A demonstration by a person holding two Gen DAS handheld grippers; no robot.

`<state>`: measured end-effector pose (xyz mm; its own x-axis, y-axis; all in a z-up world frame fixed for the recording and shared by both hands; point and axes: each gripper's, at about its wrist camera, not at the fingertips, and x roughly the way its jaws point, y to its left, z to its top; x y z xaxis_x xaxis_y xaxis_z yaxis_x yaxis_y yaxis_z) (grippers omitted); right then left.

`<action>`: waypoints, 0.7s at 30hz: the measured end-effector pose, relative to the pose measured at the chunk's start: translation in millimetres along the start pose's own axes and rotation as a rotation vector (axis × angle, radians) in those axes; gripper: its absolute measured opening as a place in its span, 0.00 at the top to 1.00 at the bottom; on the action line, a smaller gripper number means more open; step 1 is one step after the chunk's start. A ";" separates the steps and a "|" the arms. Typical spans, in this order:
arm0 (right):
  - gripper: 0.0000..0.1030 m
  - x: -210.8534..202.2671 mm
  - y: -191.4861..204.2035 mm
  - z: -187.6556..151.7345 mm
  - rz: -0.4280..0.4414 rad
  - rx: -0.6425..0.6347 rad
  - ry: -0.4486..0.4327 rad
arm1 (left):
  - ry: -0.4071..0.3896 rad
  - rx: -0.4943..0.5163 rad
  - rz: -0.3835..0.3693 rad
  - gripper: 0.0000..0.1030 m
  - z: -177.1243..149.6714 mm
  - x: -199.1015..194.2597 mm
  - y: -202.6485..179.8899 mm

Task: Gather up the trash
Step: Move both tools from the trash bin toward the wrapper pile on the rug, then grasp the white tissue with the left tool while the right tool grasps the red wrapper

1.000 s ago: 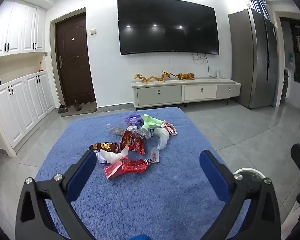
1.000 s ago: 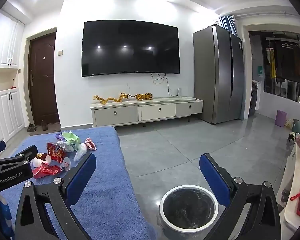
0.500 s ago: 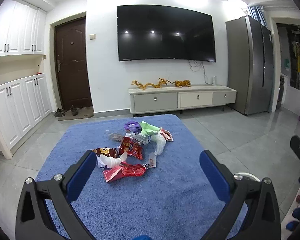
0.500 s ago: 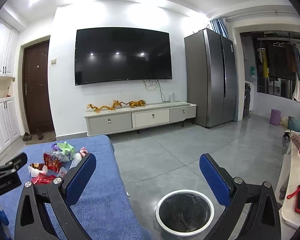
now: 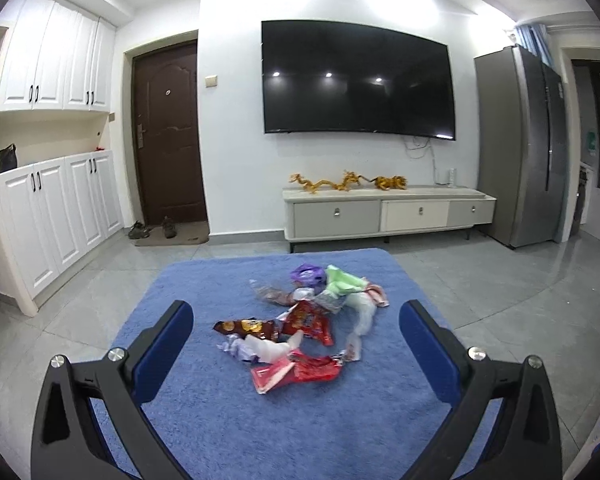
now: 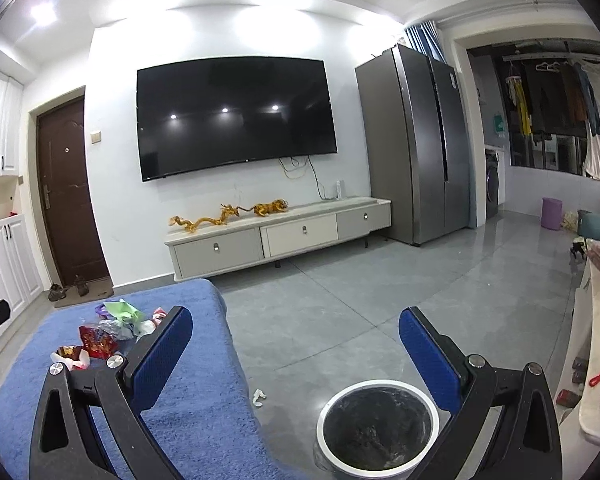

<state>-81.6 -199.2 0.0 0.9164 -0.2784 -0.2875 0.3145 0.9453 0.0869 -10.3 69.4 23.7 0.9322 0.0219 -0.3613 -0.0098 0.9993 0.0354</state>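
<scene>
Trash [image 5: 300,324] on blue cloth [image 5: 220,420], beyond open left gripper [image 5: 296,344]

We see a bright room lit by ceiling spotlights, three of them glinting in the black wall-mounted television screen [image 5: 358,82], glare blooming on the white wall above, strong fisheye bending with dark vignetted corners, the grey glossy floor tiles [image 6: 380,300] reflecting softly, slight blur throughout.

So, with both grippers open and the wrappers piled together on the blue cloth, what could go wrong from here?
1. The wrappers overlap, so the left gripper may pinch several and drop one on the way.
2. The trash bin stands on the floor beside the blue cloth, so light pieces could miss its opening.
3. A small white scrap on the floor near the bin might be overlooked.
</scene>
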 end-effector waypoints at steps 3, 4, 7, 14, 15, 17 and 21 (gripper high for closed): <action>0.00 12.4 3.2 -7.5 0.008 -0.010 0.043 | 0.032 -0.010 0.034 0.00 -7.2 16.2 12.4; 0.00 17.6 5.6 -9.7 0.018 -0.016 0.061 | 0.049 -0.014 0.044 0.00 -10.5 22.6 17.5; 0.00 28.1 13.3 -17.7 0.047 -0.040 0.099 | 0.095 -0.019 0.050 0.00 -23.3 35.9 32.6; 0.00 47.6 28.7 -28.1 0.192 -0.037 0.169 | 0.250 0.006 -0.055 0.01 -62.9 57.7 63.6; 0.00 51.3 33.6 -28.9 0.215 -0.039 0.185 | 0.266 0.003 -0.067 0.02 -66.8 60.8 66.4; 0.03 61.1 49.4 -33.3 0.275 -0.053 0.230 | 0.301 -0.011 -0.095 0.11 -72.7 70.7 72.7; 0.34 78.5 81.2 -40.6 0.389 -0.074 0.305 | 0.356 -0.083 -0.174 0.28 -71.1 93.5 86.2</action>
<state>5.8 -137.4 -54.2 0.8447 0.1490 -0.5140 -0.0646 0.9818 0.1784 50.3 159.7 -73.3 0.7394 -0.1534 -0.6556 0.0940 0.9877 -0.1251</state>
